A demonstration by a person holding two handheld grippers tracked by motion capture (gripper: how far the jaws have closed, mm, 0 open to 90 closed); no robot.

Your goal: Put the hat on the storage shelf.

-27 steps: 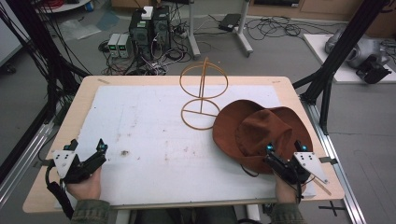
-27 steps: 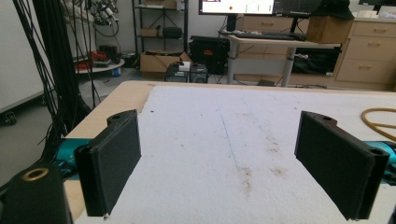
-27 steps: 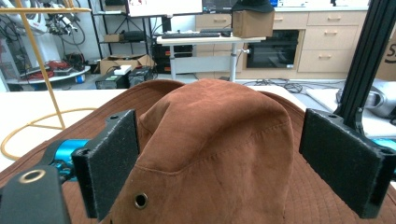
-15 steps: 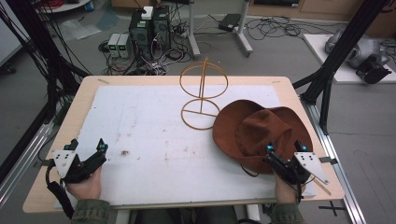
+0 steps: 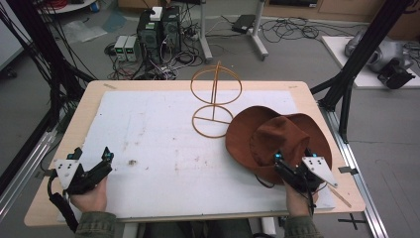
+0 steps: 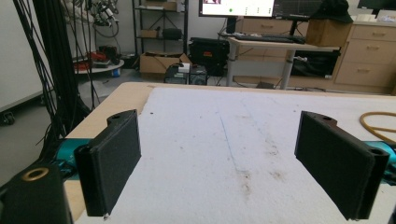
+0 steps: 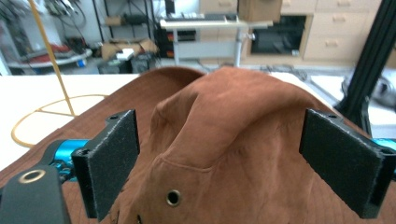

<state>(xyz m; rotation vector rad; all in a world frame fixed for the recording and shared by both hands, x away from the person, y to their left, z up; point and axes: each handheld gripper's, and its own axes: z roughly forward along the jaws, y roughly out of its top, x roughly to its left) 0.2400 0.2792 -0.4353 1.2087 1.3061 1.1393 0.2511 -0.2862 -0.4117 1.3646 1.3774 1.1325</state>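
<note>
A brown wide-brimmed hat (image 5: pixel 277 136) lies crumpled on the right side of the white mat (image 5: pixel 163 148). Behind it and to its left stands a yellow wire hat stand (image 5: pixel 214 99) with a ring base and an upright ring. My right gripper (image 5: pixel 292 161) rests at the hat's near edge, its jaws open. In the right gripper view the hat's crown (image 7: pixel 224 121) bulges between the two black pads (image 7: pixel 112 158) without touching them. My left gripper (image 5: pixel 91 158) sits open at the table's near left, and its pads (image 6: pixel 114 158) frame bare mat (image 6: pixel 224 140).
The wooden table's edge (image 5: pixel 198 215) runs along the front. Black frame posts (image 5: pixel 356 64) rise at the right and left. Computers and cables (image 5: pixel 158 29) lie on the floor beyond the table. A small dark stain (image 5: pixel 132 162) marks the mat.
</note>
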